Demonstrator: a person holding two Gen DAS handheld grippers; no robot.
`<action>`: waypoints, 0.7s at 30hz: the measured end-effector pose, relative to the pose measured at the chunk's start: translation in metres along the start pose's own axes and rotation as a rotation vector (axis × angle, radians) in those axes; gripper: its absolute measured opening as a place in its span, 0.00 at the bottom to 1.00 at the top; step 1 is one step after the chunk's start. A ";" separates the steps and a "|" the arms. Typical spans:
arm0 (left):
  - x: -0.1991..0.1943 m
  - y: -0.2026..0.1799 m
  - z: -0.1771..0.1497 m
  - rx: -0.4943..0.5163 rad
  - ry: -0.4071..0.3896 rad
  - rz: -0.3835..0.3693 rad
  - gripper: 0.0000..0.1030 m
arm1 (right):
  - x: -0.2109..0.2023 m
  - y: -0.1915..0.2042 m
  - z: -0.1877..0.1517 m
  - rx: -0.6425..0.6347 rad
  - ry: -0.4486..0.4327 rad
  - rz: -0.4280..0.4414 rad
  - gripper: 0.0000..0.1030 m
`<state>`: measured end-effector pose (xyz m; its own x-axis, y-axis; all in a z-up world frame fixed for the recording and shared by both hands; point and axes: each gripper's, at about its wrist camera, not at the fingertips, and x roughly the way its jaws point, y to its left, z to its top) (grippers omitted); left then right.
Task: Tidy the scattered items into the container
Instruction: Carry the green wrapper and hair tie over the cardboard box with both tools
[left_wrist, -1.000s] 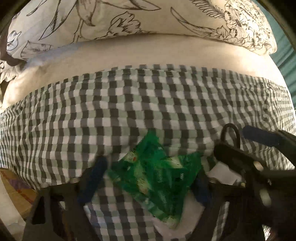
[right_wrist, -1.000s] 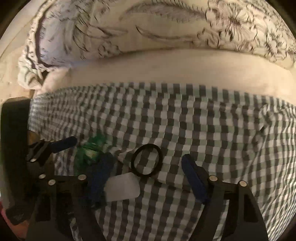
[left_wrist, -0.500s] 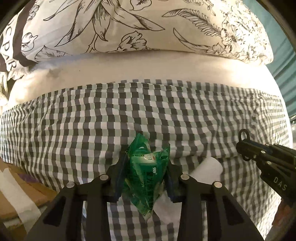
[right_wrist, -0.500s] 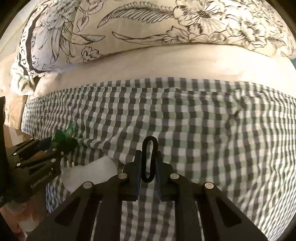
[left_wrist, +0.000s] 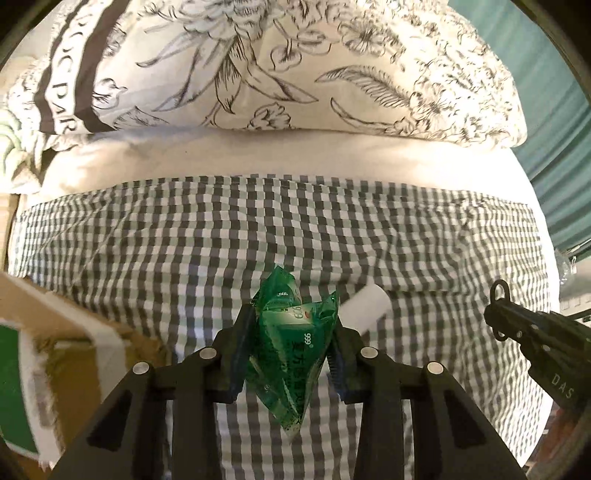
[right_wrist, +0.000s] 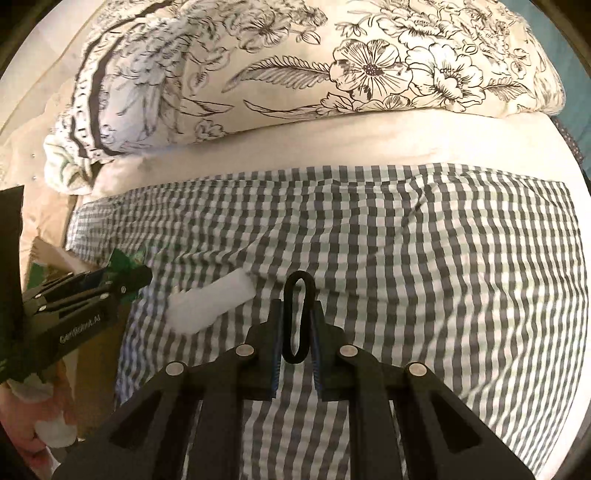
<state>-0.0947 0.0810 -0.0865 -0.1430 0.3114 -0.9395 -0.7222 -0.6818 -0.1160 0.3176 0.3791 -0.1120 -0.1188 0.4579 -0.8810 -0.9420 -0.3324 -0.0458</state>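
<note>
Since the earlier frame both grippers have closed on their items and lifted them off the cloth (left_wrist: 295, 229); a box (left_wrist: 62, 354) has come into the left wrist view at lower left.

The left gripper (left_wrist: 291, 343) has its two blue-padded jaws pinched on one sachet (left_wrist: 291, 354), a crinkled, glossy green foil packet with white print, creased into a rough diamond and hanging point down between the pads. The right gripper (right_wrist: 297, 325) is clamped almost fully together on one ring (right_wrist: 297, 317), a thin black band, seemingly elastic, squeezed from a circle into a narrow upright loop.

One white pad (right_wrist: 210, 306), soft-edged and oblong, lies flat on the cloth between the two grippers; its material is hard to tell through the blur.

The cloth is a wrinkled grey, white and pale green check, spread over a plain cream sheet (right_wrist: 369, 144). Behind it lies one pillow (right_wrist: 332, 66) printed with black line-drawn flowers. The box is brown cardboard with white tape and a green patch.
</note>
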 end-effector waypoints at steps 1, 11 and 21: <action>-0.004 -0.002 -0.001 -0.001 -0.006 0.001 0.36 | -0.009 0.002 -0.004 -0.004 -0.004 0.007 0.13; -0.071 -0.029 -0.017 0.026 -0.058 -0.023 0.36 | -0.096 0.013 -0.039 -0.052 -0.080 0.002 0.13; -0.133 -0.046 -0.036 0.055 -0.118 -0.073 0.36 | -0.173 0.031 -0.060 -0.131 -0.144 0.019 0.13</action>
<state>-0.0183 0.0469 0.0326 -0.1654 0.4366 -0.8843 -0.7691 -0.6184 -0.1614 0.3278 0.2405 0.0107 -0.1887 0.5609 -0.8061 -0.8915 -0.4421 -0.0989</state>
